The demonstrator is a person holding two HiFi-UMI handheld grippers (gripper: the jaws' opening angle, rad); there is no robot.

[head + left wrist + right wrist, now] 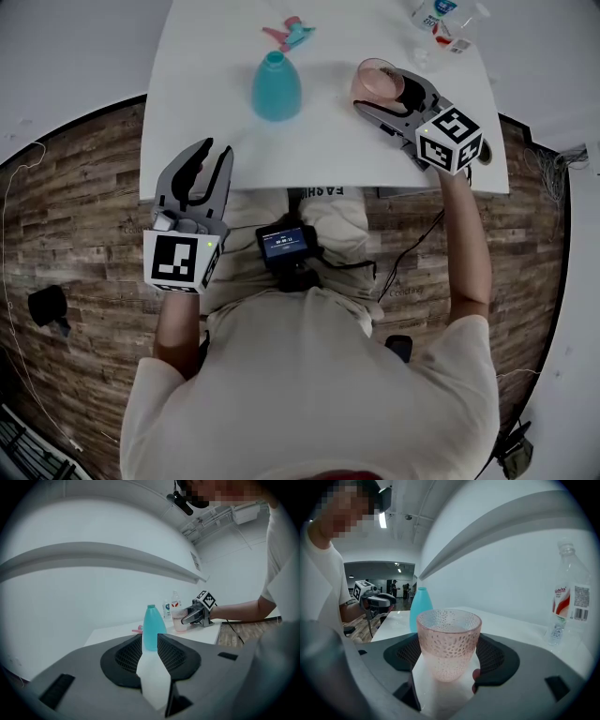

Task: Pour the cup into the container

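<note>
On your white table (pixel 216 141), the teal bottle-shaped plastic container (pixel 276 86) stands upright at twelve o'clock, neck up. At two o'clock, your right gripper (pixel 382 94) clasps the pink dimpled glass cup (pixel 375 75), which is upright with its mouth skyward. Your left gripper (pixel 211 155) is at eight o'clock, fingers wide and empty.

Bright, even overhead light leaves the white table (pixel 206 141) almost featureless, with only soft shadows. Both gripper views bend strongly toward dark, vignetted edges, and a ceiling lamp (pixel 383 520) glares in the right one.
</note>
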